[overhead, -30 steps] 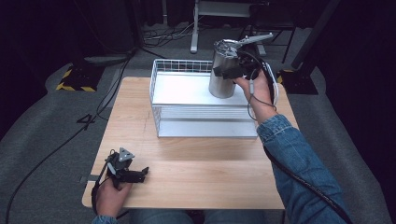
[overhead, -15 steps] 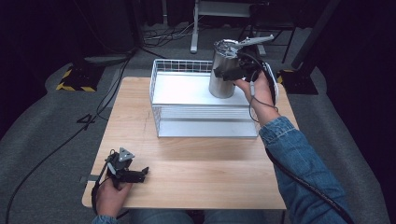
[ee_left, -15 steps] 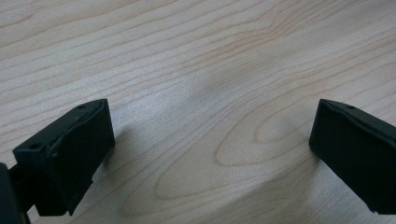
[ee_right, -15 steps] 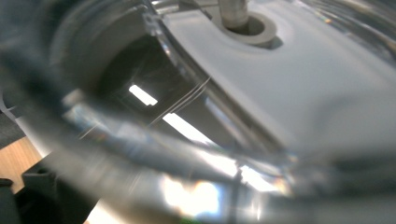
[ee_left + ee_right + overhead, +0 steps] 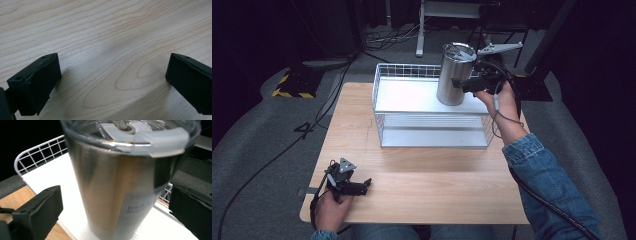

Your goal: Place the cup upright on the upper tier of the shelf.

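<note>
Steel tumbler [image 5: 117, 182] between spread right gripper [image 5: 115, 212] fingers | left gripper [image 5: 112, 82] fingers wide

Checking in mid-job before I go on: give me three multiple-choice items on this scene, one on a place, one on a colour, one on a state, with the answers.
1. Where does the steel tumbler stand?
A. On the white shelf of the wire rack
B. On the bare wooden table
C. On the floor

2. What colour is the wire rack?
A. Red
B. White
C. Blue

3. How are the left gripper's jaws?
A. Shut on the tumbler
B. Shut on a cloth
C. Wide open over bare wood

Answers: 1 A, the tumbler's base rests on the shelf in the right gripper view; 2 B, its grid is white; 3 C, wood grain shows between the parted jaws.
</note>
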### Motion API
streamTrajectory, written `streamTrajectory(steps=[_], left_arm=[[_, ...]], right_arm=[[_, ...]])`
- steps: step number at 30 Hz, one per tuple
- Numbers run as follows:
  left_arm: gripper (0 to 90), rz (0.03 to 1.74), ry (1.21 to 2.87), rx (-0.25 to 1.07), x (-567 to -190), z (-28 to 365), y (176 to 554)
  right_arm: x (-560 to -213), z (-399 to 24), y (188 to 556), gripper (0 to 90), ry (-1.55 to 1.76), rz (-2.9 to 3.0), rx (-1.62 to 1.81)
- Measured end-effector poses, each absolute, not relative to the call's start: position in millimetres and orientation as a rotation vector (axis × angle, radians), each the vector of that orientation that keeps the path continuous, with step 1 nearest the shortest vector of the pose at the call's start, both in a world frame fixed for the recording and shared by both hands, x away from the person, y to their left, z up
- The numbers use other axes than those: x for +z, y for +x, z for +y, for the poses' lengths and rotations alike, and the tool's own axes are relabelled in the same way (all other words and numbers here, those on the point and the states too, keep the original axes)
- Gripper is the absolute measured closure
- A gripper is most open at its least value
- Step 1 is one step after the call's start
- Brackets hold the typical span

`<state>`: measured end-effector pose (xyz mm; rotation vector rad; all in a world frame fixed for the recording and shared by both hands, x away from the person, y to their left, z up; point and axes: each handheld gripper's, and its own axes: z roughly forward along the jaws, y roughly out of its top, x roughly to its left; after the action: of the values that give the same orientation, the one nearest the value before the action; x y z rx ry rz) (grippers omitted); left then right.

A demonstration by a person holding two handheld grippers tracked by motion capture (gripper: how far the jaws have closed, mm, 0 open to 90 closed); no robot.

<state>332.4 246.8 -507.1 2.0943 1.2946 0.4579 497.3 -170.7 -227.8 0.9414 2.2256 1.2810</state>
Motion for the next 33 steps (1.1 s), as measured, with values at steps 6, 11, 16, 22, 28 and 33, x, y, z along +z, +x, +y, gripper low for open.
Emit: streamTrajectory(steps=[6,11,16,22,28,33], left_arm=[[0.5,1.295,2.094,0.458,-507.1,246.8,332.4],[0.5,1.294,2.095,0.458,-507.1,246.8,332.4],[0.5,1.294,2.094,0.458,-507.1,246.8,332.4],[0.5,1.294,2.095,0.458,-507.1,246.8,332.4],[0.5,1.294,2.094,0.458,-507.1,246.8,332.4],[0.5,1.294,2.095,0.458,-507.1,246.8,332.4]], right_arm=[[-224.0,-181.5,481.9,0.0,0.916,2.221,1.315],[-222.0,-190.5,469.6,0.0,0.890,2.220,1.331],[-222.3,-201.4,453.9,0.0,0.868,2.222,1.345],[-226.2,-215.9,438.9,0.0,0.852,2.214,1.359],[-229.5,-226.4,427.9,0.0,0.855,2.214,1.362],[-236.4,-235.7,416.8,0.0,0.840,2.229,1.321]])
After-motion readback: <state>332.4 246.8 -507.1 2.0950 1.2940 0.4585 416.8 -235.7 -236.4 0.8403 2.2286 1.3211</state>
